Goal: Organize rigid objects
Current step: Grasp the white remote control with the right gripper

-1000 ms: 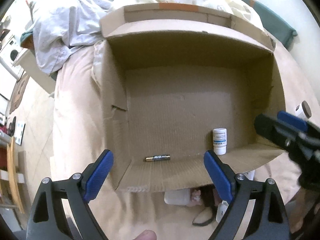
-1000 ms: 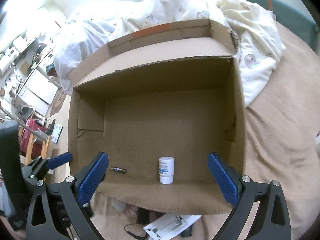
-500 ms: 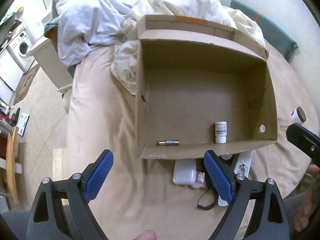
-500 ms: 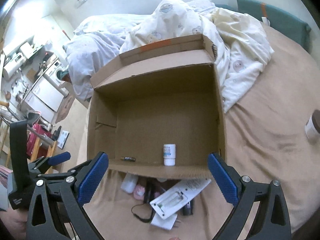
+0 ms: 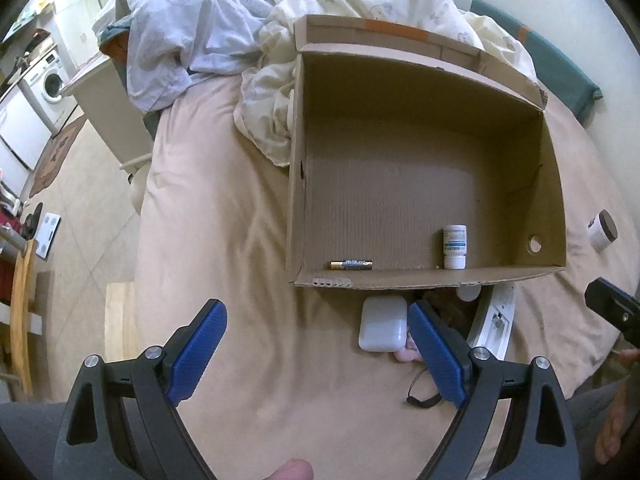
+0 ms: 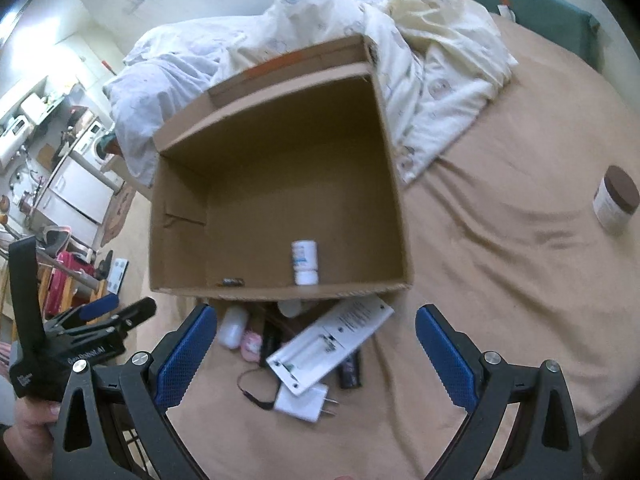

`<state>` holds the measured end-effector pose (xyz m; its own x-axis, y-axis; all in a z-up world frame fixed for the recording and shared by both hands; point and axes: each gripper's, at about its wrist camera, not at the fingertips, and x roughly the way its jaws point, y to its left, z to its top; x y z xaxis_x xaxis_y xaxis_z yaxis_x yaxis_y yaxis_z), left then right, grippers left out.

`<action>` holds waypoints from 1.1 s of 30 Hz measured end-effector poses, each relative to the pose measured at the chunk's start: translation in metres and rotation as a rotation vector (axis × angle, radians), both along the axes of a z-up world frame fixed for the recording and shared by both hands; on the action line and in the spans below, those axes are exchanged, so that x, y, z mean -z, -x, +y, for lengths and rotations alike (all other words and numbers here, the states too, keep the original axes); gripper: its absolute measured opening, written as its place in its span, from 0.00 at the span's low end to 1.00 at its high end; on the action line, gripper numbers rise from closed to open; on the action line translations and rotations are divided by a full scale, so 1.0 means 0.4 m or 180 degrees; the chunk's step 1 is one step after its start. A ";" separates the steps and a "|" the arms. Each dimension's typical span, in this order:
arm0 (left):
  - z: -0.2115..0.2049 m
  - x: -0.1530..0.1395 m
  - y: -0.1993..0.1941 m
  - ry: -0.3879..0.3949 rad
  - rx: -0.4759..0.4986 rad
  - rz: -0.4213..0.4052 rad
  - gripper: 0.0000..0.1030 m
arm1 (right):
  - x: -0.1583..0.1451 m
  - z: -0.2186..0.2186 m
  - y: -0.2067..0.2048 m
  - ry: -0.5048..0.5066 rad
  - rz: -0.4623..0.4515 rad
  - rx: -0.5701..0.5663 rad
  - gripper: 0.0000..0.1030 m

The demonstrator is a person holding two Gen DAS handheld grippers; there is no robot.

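An open cardboard box (image 5: 424, 280) (image 6: 184, 240) lies on the bed. Inside it stand a small white pill bottle (image 5: 455, 246) (image 6: 305, 261) and a battery (image 5: 351, 265) (image 6: 233, 281) lying by the near wall. In front of the box lie a white case (image 5: 380, 328) (image 6: 233, 325), a white power strip (image 6: 332, 340) (image 5: 494, 326), a white plug adapter (image 6: 304, 402), a dark tube (image 6: 351, 372) and a small pink item (image 6: 251, 349). My left gripper (image 5: 316, 352) is open and empty, held back from the box. My right gripper (image 6: 316, 354) is open and empty above the loose items.
A white jar with a brown lid (image 6: 616, 200) (image 5: 602, 230) stands on the tan sheet to the right of the box. Crumpled bedding (image 6: 432, 64) (image 5: 256, 40) lies behind the box. The bed's left edge (image 5: 140, 240) drops to the floor.
Both grippers have pulled back and up from the box, so the loose items in front of it have come into view. Both stay open and empty.
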<state>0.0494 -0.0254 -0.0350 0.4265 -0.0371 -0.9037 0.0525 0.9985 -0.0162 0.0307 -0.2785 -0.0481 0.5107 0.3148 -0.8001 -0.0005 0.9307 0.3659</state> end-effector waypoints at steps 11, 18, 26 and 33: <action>0.011 0.057 -0.013 0.0088 -0.0148 0.0311 0.88 | 0.147 -0.024 -0.044 -0.0475 0.0798 0.0020 1.00; 0.017 0.077 -0.020 0.0084 -0.0194 0.0422 0.88 | 0.254 0.007 -0.103 -0.0830 0.1330 0.0101 0.81; 0.026 0.088 -0.020 0.0048 -0.0208 0.0449 0.88 | 0.330 0.041 -0.137 -0.0567 0.1545 0.0203 0.76; 0.022 0.104 -0.030 0.0006 -0.0200 0.0505 0.88 | 0.314 0.032 -0.103 -0.0380 0.1472 0.0138 0.48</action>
<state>0.0613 -0.0167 -0.0765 0.2800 -0.0166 -0.9598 -0.0134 0.9997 -0.0211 0.0719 -0.2658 -0.1737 0.1245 0.4047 -0.9060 0.2255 0.8776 0.4230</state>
